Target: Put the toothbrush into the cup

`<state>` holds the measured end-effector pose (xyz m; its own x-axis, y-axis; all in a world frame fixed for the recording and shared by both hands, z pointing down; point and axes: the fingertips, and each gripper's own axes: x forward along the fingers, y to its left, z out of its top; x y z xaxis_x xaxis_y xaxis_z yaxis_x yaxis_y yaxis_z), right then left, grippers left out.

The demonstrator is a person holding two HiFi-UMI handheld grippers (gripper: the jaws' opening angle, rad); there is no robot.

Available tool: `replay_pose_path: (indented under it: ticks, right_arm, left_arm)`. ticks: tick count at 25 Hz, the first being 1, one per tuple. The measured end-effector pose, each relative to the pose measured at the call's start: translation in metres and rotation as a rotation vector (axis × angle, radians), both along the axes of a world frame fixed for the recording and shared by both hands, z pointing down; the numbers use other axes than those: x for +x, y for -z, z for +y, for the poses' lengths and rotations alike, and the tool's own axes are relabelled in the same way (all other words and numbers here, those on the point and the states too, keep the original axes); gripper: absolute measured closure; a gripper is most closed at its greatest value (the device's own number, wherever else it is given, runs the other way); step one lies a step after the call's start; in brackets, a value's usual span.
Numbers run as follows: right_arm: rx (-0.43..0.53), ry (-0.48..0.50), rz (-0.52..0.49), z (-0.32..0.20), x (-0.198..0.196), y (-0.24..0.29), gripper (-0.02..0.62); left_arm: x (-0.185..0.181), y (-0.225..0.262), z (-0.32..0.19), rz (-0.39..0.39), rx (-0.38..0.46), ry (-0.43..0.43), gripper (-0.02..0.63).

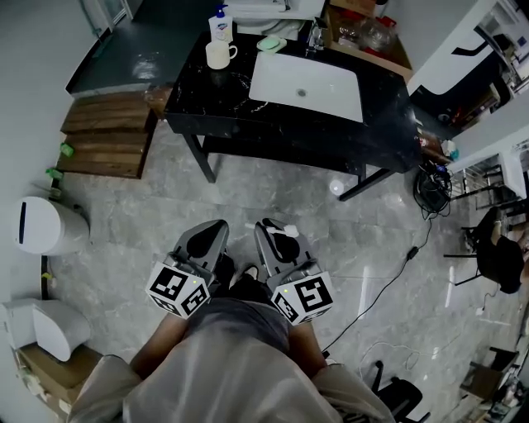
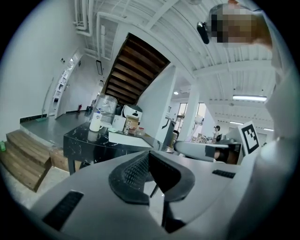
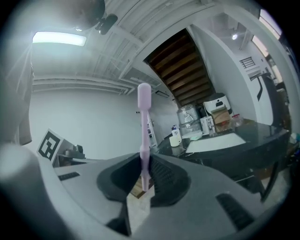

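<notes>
A white mug-style cup [image 1: 218,55] stands at the far left corner of the black table [image 1: 207,107]; it also shows in the left gripper view as the cup [image 2: 95,123] and in the right gripper view as the cup [image 3: 176,138]. My right gripper [image 1: 270,226] is held close to my body, far from the table, shut on a pink toothbrush [image 3: 144,122] that stands upright between the jaws of the right gripper [image 3: 144,168]. Beside it my left gripper [image 1: 216,225] is shut with nothing in it; the left gripper's [image 2: 149,161] pads meet at the tip.
A white sink basin [image 1: 306,83] is set into the table, with a soap bottle [image 1: 220,23] behind the cup. Wooden steps [image 1: 107,132] lie to the left, a white bin [image 1: 45,225] nearer left, and a cable [image 1: 388,277] and a chair [image 1: 500,256] to the right.
</notes>
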<state>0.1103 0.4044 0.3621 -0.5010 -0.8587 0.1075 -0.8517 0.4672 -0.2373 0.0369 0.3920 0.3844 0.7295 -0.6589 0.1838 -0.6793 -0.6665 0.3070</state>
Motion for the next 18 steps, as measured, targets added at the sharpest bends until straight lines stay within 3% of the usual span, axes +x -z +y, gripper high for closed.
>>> replay_pose_path:
  ticks: [6,18]
  right_arm:
    - [-0.004,-0.003,-0.043,-0.017,-0.003,-0.002,0.538]
    - [0.000,0.039,0.010,-0.095,-0.026,0.011,0.538]
  left_arm:
    - [-0.009,-0.011,-0.013,-0.014,-0.026,-0.004,0.597]
    - [-0.021,0.005,-0.093,0.031,0.006,-0.007,0.597]
